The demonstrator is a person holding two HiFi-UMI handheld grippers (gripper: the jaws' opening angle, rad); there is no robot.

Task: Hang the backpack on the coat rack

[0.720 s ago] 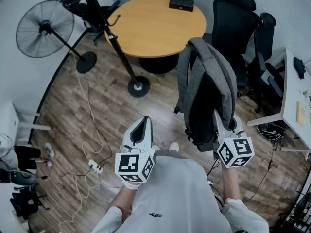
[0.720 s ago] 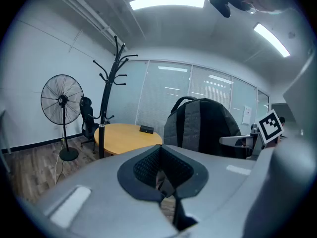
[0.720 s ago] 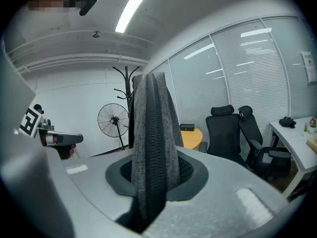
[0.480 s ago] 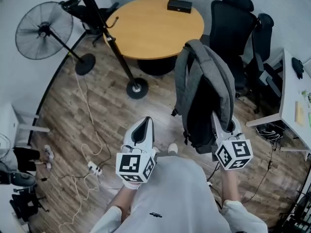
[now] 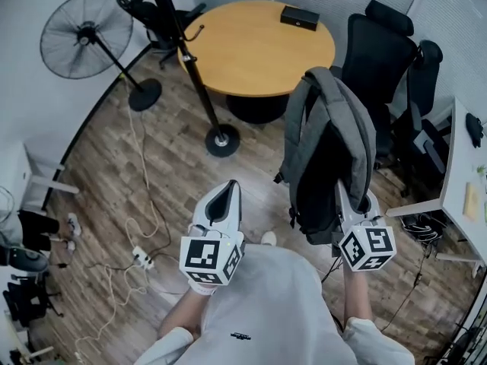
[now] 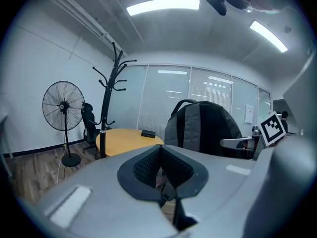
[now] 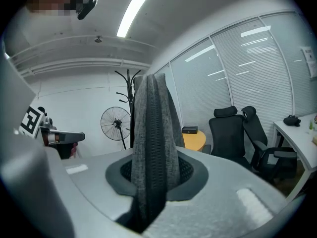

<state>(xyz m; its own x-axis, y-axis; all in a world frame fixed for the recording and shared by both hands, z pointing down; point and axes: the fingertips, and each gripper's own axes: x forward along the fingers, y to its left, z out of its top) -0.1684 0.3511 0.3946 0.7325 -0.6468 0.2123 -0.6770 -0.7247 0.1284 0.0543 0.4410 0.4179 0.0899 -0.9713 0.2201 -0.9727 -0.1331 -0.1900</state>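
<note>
A wood-plank floor (image 5: 163, 173) carries a round table (image 5: 251, 44), a standing fan (image 5: 84, 36) and black office chairs (image 5: 380, 59). The coat rack (image 5: 194, 74) stands beside the table. The grey backpack (image 5: 327, 150) hangs upright off the floor, to the right of the rack and apart from it. The right gripper (image 5: 356, 207) is clenched on its grey strap (image 7: 151, 133), which rises between the jaws, with the bag's bulk just ahead of them. The left gripper (image 5: 223, 204) sits level beside it, jaws pressed together with nothing in them.
</note>
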